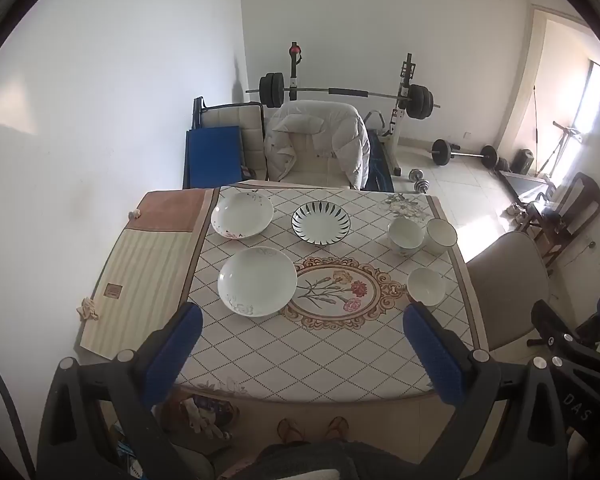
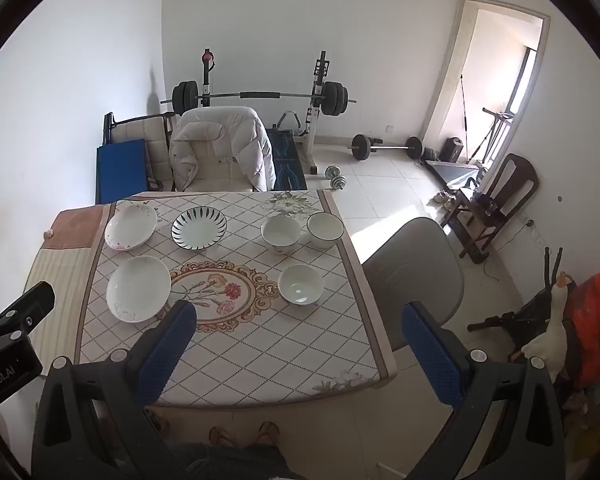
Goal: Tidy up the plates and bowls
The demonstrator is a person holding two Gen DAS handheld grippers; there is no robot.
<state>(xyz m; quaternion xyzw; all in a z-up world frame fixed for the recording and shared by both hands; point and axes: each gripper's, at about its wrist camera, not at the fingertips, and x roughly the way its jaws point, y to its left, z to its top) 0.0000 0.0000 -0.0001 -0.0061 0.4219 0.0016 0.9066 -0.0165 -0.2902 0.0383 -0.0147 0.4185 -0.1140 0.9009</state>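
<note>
Both grippers hang above the near edge of the table, tilted down at it; your left gripper (image 1: pixel 300 344) has its blue pads spread wide with nothing between them, and your right gripper (image 2: pixel 300 340) likewise, jaws wide and empty

Nothing touched yet, by the look of it. Dishes already lie sorted by kind on the patterned tablecloth (image 1: pixel 340 360): three plates at centre-left of the left view, three bowls at centre-right, well apart from them

- near white plate (image 1: pixel 257 281), closest to your left pads
- far white plate (image 1: pixel 242 215), tilted
- striped plate (image 1: pixel 321 224), upper centre
- near white bowl (image 2: pixel 301 283), alone, closest to your right pads
- floral bowl (image 2: pixel 281 232) and dark-rimmed bowl (image 2: pixel 325 229) just beside each other

Likely plan: each side stacks its own kind
</note>
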